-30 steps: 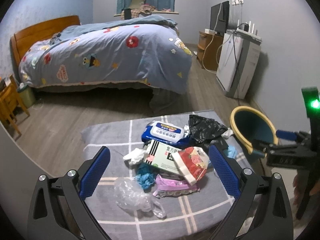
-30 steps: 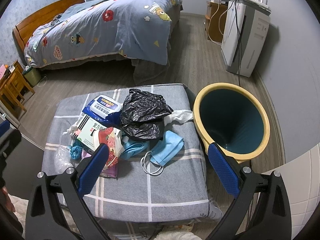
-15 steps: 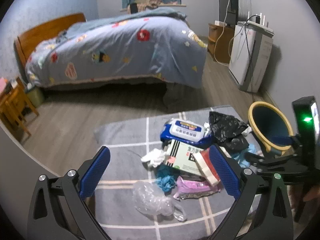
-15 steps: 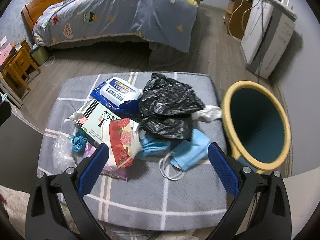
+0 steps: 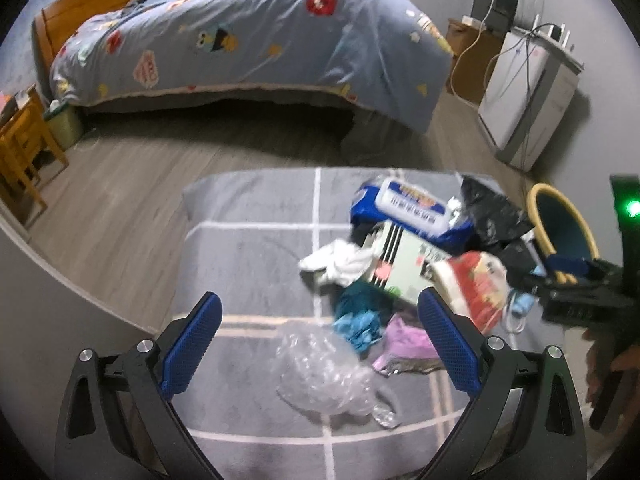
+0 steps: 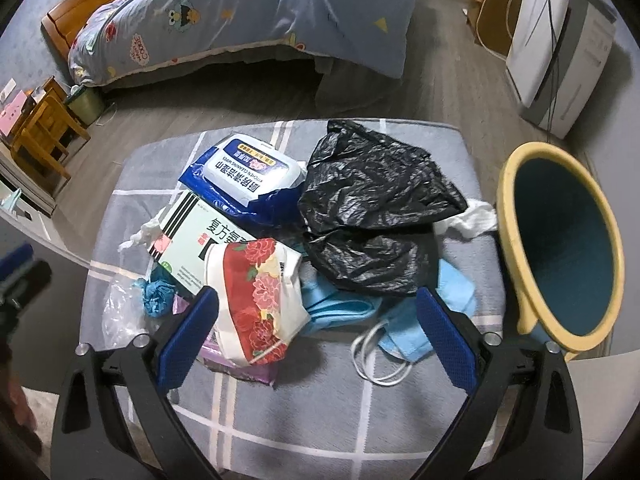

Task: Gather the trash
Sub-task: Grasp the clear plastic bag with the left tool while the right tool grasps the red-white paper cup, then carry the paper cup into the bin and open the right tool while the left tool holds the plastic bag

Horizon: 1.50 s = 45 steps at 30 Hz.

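A pile of trash lies on a grey checked cushion [image 6: 320, 400]: a blue wet-wipes pack [image 6: 248, 176], a black plastic bag [image 6: 372, 200], a green-white box [image 6: 200, 236], a floral tissue pack [image 6: 260, 292], blue face masks [image 6: 404, 332] and a crumpled blue glove [image 6: 158, 294]. My right gripper [image 6: 318, 294] hangs over the tissue pack and masks. Its jaws are closing, with the pads clear of everything. My left gripper [image 5: 320, 300] stands open above a clear plastic bag [image 5: 320, 372], beside a purple wrapper [image 5: 404, 344] and a white tissue [image 5: 340, 264]. A yellow-rimmed teal bin [image 6: 505, 216] stands right of the cushion.
A bed [image 5: 240, 40] with a blue patterned cover fills the far side. A white appliance [image 6: 560, 40] with cables stands against the right wall. A wooden chair [image 5: 20, 152] and a small green bin [image 5: 64, 128] are at the left. Wooden floor lies between.
Both grippers have come down and closer to the pile. In the left wrist view the trash has slid to the right, and the clear bag now lies between the fingers.
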Motion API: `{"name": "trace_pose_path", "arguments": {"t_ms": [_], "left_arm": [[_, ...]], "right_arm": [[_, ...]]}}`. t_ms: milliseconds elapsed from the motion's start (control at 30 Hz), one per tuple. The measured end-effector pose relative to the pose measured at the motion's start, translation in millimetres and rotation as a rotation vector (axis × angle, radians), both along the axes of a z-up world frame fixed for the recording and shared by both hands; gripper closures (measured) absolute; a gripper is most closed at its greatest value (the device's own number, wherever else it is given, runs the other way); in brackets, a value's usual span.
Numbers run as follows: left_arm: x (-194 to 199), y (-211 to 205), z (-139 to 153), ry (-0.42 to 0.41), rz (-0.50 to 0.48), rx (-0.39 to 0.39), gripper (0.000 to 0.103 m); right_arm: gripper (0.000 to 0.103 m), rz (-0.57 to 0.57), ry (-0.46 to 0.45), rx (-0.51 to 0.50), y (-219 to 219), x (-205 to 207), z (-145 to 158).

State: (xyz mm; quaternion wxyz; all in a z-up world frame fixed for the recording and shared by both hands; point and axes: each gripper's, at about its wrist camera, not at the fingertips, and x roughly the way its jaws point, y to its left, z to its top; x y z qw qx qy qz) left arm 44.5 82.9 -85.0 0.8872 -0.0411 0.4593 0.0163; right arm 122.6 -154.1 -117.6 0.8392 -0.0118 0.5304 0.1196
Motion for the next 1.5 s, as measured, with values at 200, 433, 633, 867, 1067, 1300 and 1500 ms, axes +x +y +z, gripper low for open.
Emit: {"name": "trace_pose_path", "arguments": {"t_ms": [200, 433, 633, 867, 1067, 1300, 1500], "left_arm": [[-4, -13, -38, 0.053, 0.0, 0.054, 0.008], [-2, -20, -78, 0.183, -0.048, 0.051, 0.031], [-2, -15, -87, 0.22, -0.061, 0.038, 0.056], [-5, -13, -64, 0.15, -0.023, 0.054, 0.076], [-13, -7, -33, 0.042, 0.02, 0.027, 0.077], [-12, -27, 6, -0.101, -0.051, 0.042, 0.077], [-11, -58, 31, -0.181, -0.123, 0.06, 0.077]], "right_arm": [[0.026, 0.015, 0.026, -0.014, 13, 7, -14], [0.052, 0.027, 0.066, -0.033, 19, 11, -28], [0.086, 0.017, 0.098, -0.007, 15, 13, -31], [0.093, 0.042, 0.066, 0.028, 16, 4, -14], [0.093, 0.023, 0.0, 0.05, 5, -8, 16], [0.093, 0.0, -0.127, 0.018, -20, -17, 60], [0.093, -0.09, -0.217, 0.016, -78, -13, 97]]}}
